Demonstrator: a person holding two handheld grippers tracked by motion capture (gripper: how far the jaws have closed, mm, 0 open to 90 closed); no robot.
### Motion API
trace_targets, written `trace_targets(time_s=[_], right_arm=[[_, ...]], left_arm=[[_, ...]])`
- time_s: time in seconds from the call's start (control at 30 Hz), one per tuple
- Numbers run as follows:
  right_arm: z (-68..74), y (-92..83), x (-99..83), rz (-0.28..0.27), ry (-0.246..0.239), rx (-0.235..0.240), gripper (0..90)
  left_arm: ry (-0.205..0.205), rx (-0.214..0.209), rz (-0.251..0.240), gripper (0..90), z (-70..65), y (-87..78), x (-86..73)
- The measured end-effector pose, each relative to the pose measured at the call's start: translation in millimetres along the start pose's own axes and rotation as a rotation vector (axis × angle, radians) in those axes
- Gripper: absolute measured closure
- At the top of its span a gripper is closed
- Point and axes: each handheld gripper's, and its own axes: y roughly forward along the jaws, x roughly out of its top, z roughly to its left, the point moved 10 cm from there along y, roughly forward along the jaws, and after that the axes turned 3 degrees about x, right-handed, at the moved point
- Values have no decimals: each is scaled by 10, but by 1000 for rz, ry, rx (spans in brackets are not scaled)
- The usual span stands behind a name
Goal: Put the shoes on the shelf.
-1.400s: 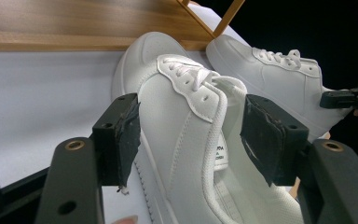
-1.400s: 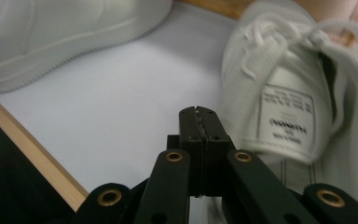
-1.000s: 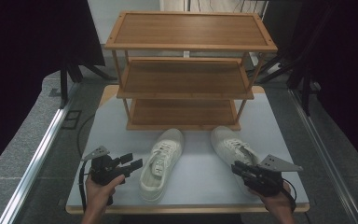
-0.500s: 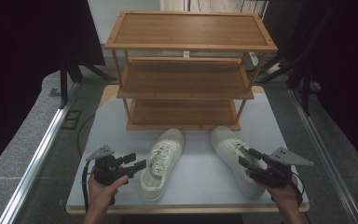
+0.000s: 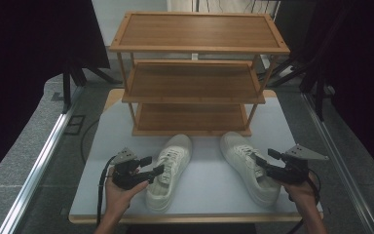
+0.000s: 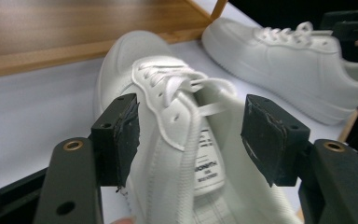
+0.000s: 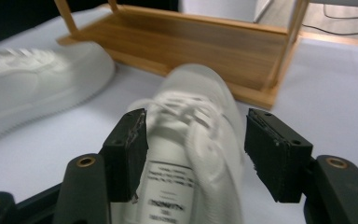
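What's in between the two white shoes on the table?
Nothing. In the high view, the strip of table between the left shoe and the right shoe is bare. The rack stands behind them.

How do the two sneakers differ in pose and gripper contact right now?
The left sneaker points its toe up and slightly right toward the rack; the right sneaker angles its toe up and left. So the toes converge and the heels splay. The left gripper straddles the left sneaker's tongue and collar; the right gripper straddles the right sneaker's laced midfoot. Shared: both white, upright on the table, jaws open around each.
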Motion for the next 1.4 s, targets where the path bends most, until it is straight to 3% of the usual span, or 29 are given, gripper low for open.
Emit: trace_targets(time_s=[0.13,0.53,0.67,0.8,0.9,1.13,1.27,1.4], right_arm=[[28,23,-48,18,-17,34,403],[-182,319,-218,149,-39,-5,449],[-264,385,-229,133,-18,-8,449],[-233,440,-222,119,-52,-19,533],[-224,443,-230,125,-45,1,612],[-257,445,-241,142,-58,-35,732],[-265,444,-243,143,-55,-39,763],[-270,445,-242,142,-58,-49,791]], left_arm=[[20,26,28,368,30,55,-58],[39,84,102,415,151,387,-131],[27,79,74,460,170,448,-104],[40,103,50,525,177,471,-85],[60,135,37,580,173,465,-90],[102,216,39,713,186,455,-97],[98,237,35,764,192,448,-98],[78,228,20,794,206,436,-96]])
